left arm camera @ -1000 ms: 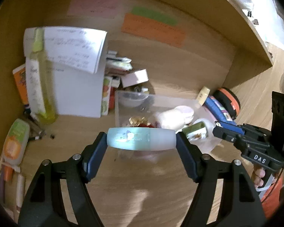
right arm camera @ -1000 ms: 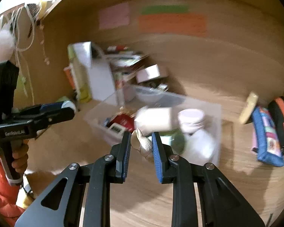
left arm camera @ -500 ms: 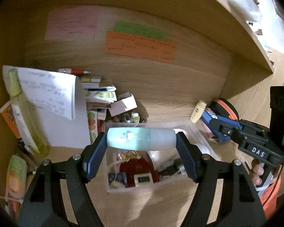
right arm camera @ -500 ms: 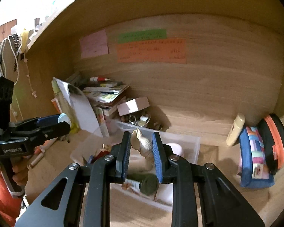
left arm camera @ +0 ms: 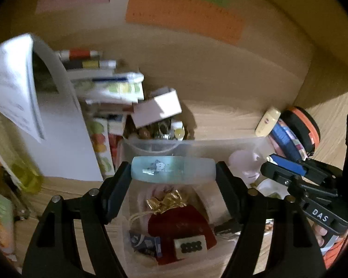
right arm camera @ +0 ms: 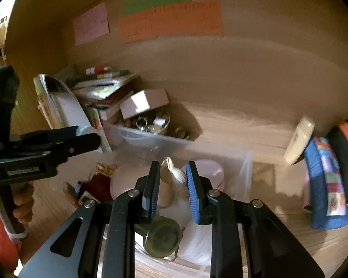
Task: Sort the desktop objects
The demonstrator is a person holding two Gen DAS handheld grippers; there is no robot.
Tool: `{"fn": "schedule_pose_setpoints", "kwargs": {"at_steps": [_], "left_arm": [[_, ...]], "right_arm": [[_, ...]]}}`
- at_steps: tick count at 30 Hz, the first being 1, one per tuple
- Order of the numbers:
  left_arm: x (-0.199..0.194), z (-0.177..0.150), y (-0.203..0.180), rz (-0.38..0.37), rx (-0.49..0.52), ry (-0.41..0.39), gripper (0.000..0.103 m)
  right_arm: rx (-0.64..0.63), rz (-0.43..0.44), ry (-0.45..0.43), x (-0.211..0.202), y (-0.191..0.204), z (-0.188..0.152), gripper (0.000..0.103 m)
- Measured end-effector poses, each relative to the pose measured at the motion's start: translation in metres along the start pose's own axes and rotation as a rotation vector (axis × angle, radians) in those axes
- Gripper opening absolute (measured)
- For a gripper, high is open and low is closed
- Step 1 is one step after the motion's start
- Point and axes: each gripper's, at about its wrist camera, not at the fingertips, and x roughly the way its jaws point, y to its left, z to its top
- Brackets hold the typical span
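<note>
My left gripper (left arm camera: 173,173) is shut on a pale blue tube (left arm camera: 173,170), held crosswise above the clear plastic bin (left arm camera: 197,144). The bin holds a red pouch with gold trim (left arm camera: 181,224), a white tile (left arm camera: 190,246) and a pink jar (left arm camera: 243,164). My right gripper (right arm camera: 172,180) is shut on a small beige seashell (right arm camera: 174,173), held over the same bin (right arm camera: 241,169), above a dark glass jar (right arm camera: 162,239). The right gripper also shows at the right of the left wrist view (left arm camera: 280,173); the left gripper shows at the left of the right wrist view (right arm camera: 85,139).
Books and a small white box (left arm camera: 156,110) are piled at the back left, beside a bent notepad (left arm camera: 14,88). A cream tube (right arm camera: 299,140), a blue pouch (right arm camera: 324,185) and an orange-rimmed black case (right arm camera: 345,157) lean at the right. Sticky notes (right arm camera: 171,20) hang on the back wall.
Both grippers have moved forward and down over the bin, still holding the tube and the shell. The bin and its contents now lie closer beneath them.
</note>
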Motion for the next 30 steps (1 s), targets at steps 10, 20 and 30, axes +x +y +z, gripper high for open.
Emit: {"fn": "schedule_pose_setpoints", "kwargs": {"at_steps": [10,20,30], "left_arm": [[0.021,-0.010,-0.001,-0.036,0.000,0.078,0.073],[0.015,-0.012,-0.005,-0.032,0.021,0.063,0.073],[0.001,-0.005,0.000,-0.048,-0.004,0.042,0.079]], "right_arm": [[-0.022,-0.002,0.020,0.009,0.006,-0.009,0.021],[-0.046,-0.039,0.021,0.016,0.011,-0.012,0.036],[-0.067,-0.078,-0.050,0.000,0.016,-0.008,0.064]]}}
